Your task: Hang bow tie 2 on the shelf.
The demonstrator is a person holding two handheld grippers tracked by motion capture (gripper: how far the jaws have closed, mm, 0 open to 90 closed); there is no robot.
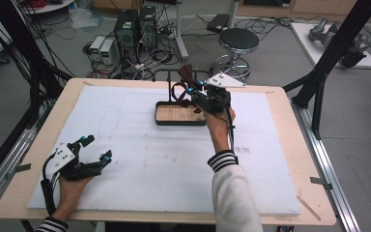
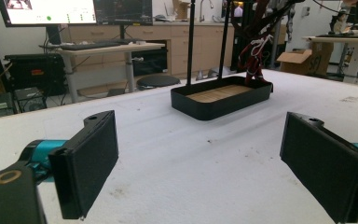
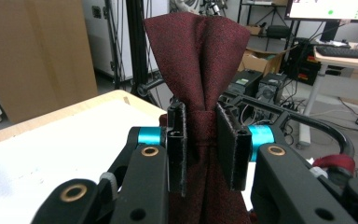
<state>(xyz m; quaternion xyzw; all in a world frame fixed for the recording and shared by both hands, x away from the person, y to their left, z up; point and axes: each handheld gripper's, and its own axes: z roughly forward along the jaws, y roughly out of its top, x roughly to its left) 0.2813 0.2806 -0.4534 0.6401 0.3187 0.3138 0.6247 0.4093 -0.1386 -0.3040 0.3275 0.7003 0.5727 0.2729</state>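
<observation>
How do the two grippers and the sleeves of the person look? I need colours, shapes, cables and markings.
Each gripper, left gripper and right gripper, is black with turquoise joints, brass-coloured rings at the pivots, flat rectangular black pads and a grey three-cornered plate on top. A black cable trails from the left one. The sleeves are white with black-and-white striped cuffs.

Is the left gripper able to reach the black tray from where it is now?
Probably yes. The left gripper is open and holds nothing, and bare white table cover lies between it and the black tray. The right gripper, holding a dark red bow tie, hovers at the tray's far end.
</observation>
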